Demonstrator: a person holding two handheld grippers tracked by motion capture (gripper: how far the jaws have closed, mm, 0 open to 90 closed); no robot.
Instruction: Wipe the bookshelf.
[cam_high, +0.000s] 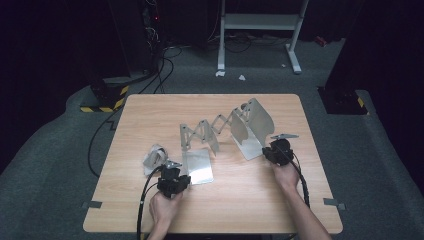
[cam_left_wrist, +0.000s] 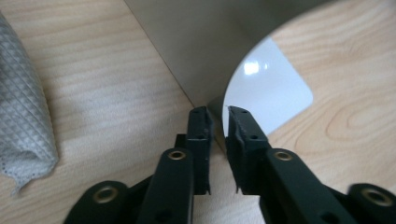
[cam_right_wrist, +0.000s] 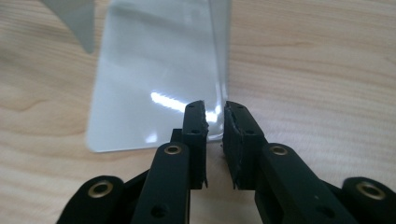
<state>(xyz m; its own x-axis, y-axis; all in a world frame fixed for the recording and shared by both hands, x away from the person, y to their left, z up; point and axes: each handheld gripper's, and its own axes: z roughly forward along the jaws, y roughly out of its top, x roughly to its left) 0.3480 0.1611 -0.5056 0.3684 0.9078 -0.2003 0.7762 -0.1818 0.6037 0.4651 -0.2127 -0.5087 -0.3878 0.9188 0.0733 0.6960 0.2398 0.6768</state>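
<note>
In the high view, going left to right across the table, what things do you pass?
Grey cloth → left gripper → flat metal plate → zigzag scissor linkage → curved metal bookend → right gripper.

The extending rack (cam_high: 225, 131) is pale silver-grey metal, its flat end plates (cam_left_wrist: 268, 88) glossy with white glints; the cloth (cam_high: 154, 157) near the table's left edge is light grey with a fine diamond weave; the table (cam_high: 150, 115) is light wood-grain; both grippers (cam_high: 172, 181) (cam_high: 277, 150) are black.

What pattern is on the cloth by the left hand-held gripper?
The grey cloth has a fine diamond-grid weave, clearest in the left gripper view.
</note>
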